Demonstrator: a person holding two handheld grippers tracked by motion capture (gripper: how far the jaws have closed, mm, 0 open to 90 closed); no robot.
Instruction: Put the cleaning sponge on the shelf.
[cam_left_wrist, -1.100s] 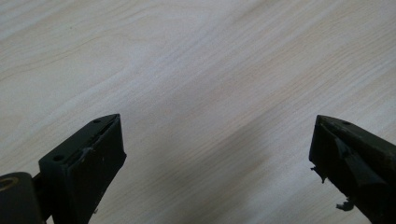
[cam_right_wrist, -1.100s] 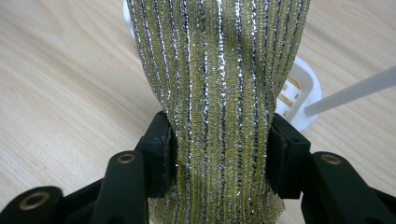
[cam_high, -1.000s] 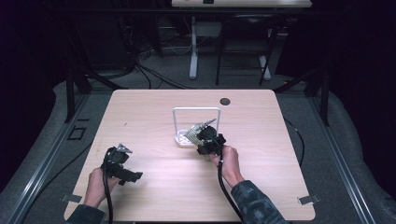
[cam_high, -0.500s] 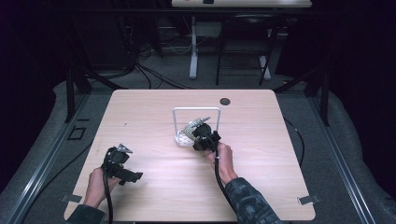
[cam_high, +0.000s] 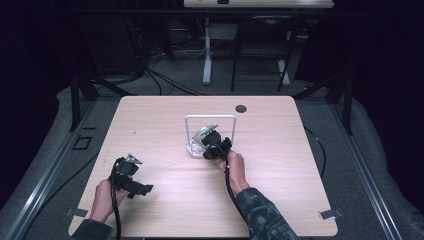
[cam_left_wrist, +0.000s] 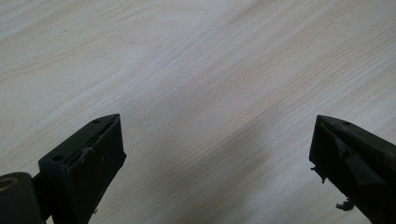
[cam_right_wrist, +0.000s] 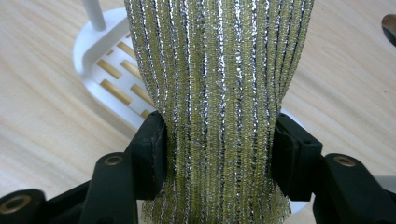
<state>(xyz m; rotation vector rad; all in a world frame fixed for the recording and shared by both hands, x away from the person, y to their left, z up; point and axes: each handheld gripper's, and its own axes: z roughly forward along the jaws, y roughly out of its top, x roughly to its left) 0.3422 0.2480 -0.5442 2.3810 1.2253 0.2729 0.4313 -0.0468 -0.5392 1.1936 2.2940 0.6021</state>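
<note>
A gold and silver glittery ribbed sponge (cam_right_wrist: 219, 93) is squeezed between the jaws of my right gripper (cam_right_wrist: 219, 140). In the high view the right gripper (cam_high: 212, 145) holds this sponge (cam_high: 205, 132) over the base of a white rack (cam_high: 192, 148) with a tall wire frame (cam_high: 210, 117). The rack's slotted white base (cam_right_wrist: 109, 70) lies just behind the sponge. My left gripper (cam_high: 131, 177) rests low over the table at the front left. Its jaws (cam_left_wrist: 215, 163) stand wide apart above bare wood, with nothing between them.
The light wooden table (cam_high: 150, 130) has a dark round hole (cam_high: 241, 108) near its far edge. Cables trail from both grippers toward the front. Dark floor, cables and table legs lie beyond the far edge.
The right gripper with the sponge has shifted slightly left, closer in over the rack's base. The left gripper has stayed put.
</note>
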